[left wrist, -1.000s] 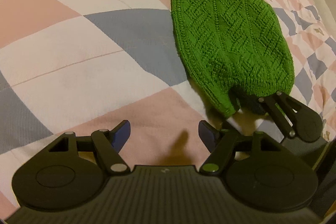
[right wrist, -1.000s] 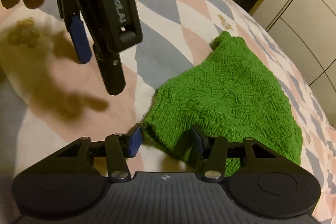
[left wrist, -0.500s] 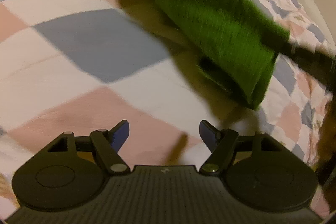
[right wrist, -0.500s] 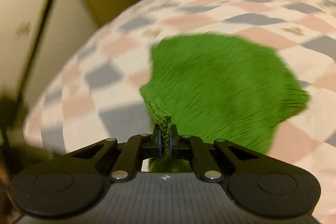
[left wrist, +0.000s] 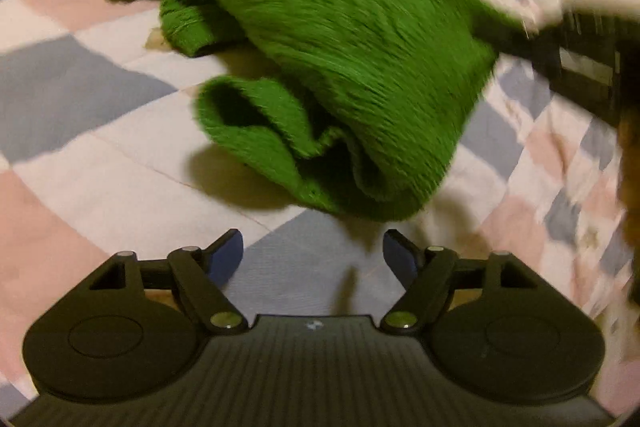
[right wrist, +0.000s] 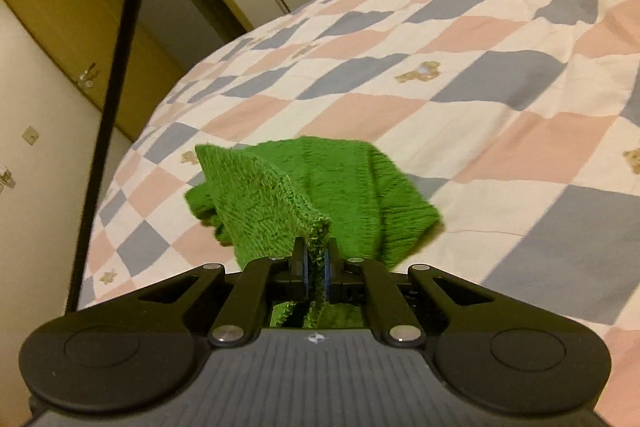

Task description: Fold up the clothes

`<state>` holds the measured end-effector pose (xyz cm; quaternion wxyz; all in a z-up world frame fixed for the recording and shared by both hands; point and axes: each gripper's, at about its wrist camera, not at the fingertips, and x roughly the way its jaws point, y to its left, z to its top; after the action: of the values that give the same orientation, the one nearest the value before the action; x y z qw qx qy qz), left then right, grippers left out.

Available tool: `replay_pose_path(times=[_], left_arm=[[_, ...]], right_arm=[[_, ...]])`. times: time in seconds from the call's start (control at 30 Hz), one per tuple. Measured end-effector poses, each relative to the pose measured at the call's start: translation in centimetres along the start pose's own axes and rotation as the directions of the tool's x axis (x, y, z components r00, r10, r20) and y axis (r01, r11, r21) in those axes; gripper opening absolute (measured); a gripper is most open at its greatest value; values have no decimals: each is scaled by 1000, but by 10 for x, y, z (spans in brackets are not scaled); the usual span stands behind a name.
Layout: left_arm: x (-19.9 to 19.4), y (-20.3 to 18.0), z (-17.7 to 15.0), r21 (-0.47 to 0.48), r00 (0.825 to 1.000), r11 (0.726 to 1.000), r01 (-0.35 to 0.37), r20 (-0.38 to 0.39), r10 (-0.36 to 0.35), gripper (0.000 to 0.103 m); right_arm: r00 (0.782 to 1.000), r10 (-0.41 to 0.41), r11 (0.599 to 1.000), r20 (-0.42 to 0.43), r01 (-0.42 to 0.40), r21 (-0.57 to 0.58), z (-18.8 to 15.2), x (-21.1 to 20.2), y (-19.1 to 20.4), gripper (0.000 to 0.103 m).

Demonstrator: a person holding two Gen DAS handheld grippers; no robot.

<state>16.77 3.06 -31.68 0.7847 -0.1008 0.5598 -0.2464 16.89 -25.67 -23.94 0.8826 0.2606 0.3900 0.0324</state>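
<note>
Over checkered quilt (right wrist: 500, 75), one green sweater (right wrist: 280, 203).

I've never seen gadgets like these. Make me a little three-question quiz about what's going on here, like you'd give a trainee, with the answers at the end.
1. True or false: the left gripper is clamped on the green sweater.
2. Multiple choice: what does the right gripper hold? A) a corner of the quilt, B) an edge of the green sweater, C) nothing.
3. Fill in the blank: the sweater hangs partly lifted over a checked ____ of pink, blue and white squares.

Key
1. False: its jaws are wide apart, with only quilt between them.
2. B: the jaws are shut on the knitted edge.
3. quilt
</note>
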Motion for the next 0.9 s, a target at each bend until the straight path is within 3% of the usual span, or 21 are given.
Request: replay_pose_path(times=[0.1, 0.2, 0.27, 0.3, 0.4, 0.43, 0.57, 0.7, 0.8, 0.9], left_arm=[[-5, 15, 8, -157, 998, 987, 44, 42, -37, 79], [0, 25, 20, -286, 994, 953, 103, 69, -87, 81], [10, 30, 28, -351, 990, 927, 130, 92, -104, 76], [16, 32, 32, -378, 990, 916, 133, 103, -101, 70], [33, 34, 35, -442, 992, 889, 122, 75, -99, 24], [34, 33, 34, -452, 992, 883, 125, 72, -104, 18], [7, 16, 30, -372, 993, 925, 80, 114, -40, 12], [-49, -5, 35, -290, 978, 957, 25, 207, 37, 9], [-106, -21, 44, -243, 949, 970, -6, 305, 83, 8], [-170, -44, 45, -204, 906, 978, -32, 407, 115, 7]], right_arm=[[999, -36, 999, -8, 36, 38, -2, -5, -21, 5], [998, -64, 995, -21, 65, 82, -7, -11, -40, 5], [997, -67, 992, -27, 69, 109, -10, -15, -51, 5], [997, -67, 991, -28, 70, 114, -10, -16, -54, 5], [997, -66, 990, -28, 69, 121, -11, -19, -61, 5], [998, -63, 990, -28, 66, 126, -11, -20, -64, 5], [999, -38, 987, -24, 42, 157, -9, -25, -71, 5], [1000, 29, 978, 7, -30, 207, -2, -40, -73, 4], [993, 100, 971, 64, -111, 212, 12, -61, -64, 4], [974, 183, 962, 132, -205, 178, 34, -89, -44, 4]])
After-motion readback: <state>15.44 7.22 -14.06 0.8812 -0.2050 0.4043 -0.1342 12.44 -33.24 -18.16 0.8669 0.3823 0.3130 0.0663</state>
